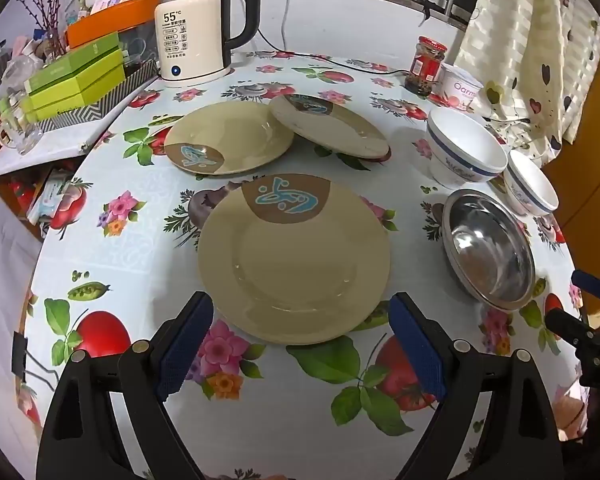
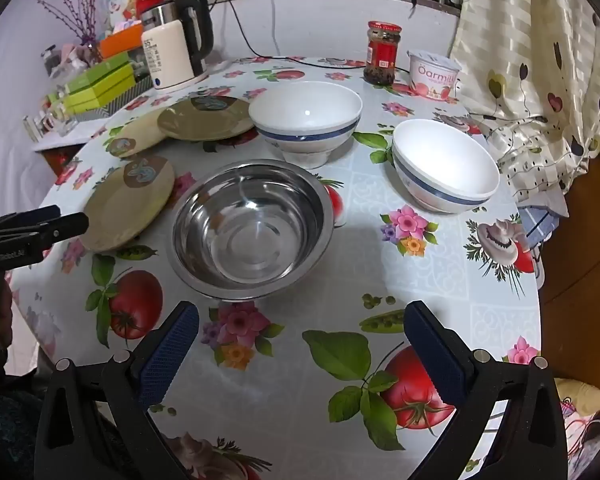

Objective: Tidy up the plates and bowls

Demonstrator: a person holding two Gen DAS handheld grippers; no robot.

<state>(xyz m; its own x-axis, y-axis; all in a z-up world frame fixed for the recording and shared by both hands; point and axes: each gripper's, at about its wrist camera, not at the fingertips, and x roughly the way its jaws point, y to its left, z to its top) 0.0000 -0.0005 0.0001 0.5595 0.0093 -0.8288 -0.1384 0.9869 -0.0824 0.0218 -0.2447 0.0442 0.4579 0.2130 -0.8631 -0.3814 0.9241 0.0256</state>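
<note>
Three beige plates with a brown-and-blue mark lie on the table: a near plate (image 1: 294, 262), a far left plate (image 1: 228, 138) and a far right plate (image 1: 328, 126) tilted, its edge resting on the left one. A steel bowl (image 1: 488, 248) and two white blue-banded bowls (image 1: 464, 152) (image 1: 530, 188) stand to the right. My left gripper (image 1: 300, 320) is open and empty, just in front of the near plate. My right gripper (image 2: 300, 340) is open and empty, in front of the steel bowl (image 2: 250, 230); the white bowls (image 2: 306, 120) (image 2: 444, 164) stand behind it.
A floral tablecloth (image 1: 120, 248) covers the round table. A kettle (image 1: 196, 28) with its cord, a red-lidded jar (image 1: 426, 66) and a yogurt tub (image 1: 460, 90) stand at the back. Green boxes (image 1: 76, 80) sit on a side shelf at left. A curtain (image 2: 532, 60) hangs at right.
</note>
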